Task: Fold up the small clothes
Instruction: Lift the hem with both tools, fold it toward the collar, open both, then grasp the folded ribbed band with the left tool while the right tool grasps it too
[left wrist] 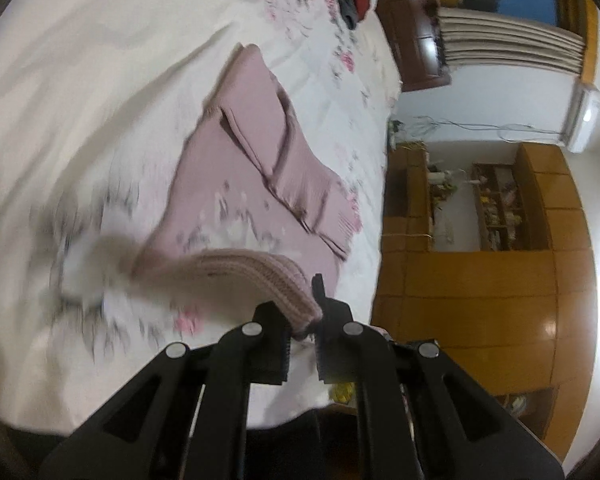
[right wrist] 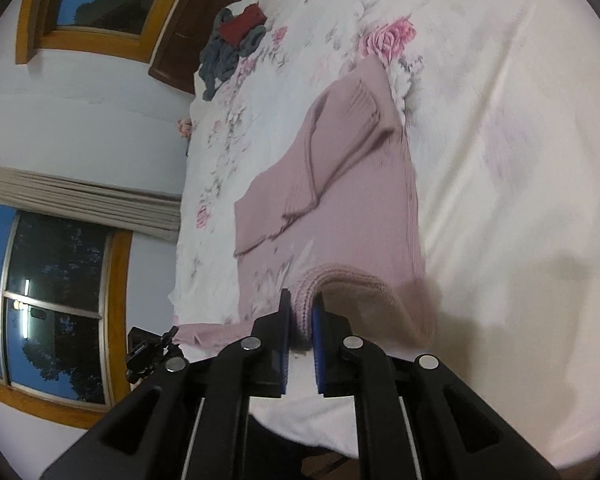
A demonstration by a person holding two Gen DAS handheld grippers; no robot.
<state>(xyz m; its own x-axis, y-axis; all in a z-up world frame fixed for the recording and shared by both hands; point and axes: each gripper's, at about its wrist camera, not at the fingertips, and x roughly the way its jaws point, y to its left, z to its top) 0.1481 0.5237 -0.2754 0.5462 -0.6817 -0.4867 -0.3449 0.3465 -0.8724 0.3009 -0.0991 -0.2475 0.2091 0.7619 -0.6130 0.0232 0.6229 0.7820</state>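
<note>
On the bed point(left wrist: 60, 92), each gripper, left point(left wrist: 302, 320) and right point(right wrist: 300, 316), pinches the pink sweater's point(left wrist: 236, 184) lifted hem.

The left tool point(left wrist: 302, 312) is matte black plastic: two angled arms with triangular cut-outs, four round silver pins across the linkage, and flat black fingers point(left wrist: 270, 344) with ribbed inner edges. The right tool point(right wrist: 300, 312) is the same build, but with blue pads point(right wrist: 319, 344) lining its fingers.
</note>
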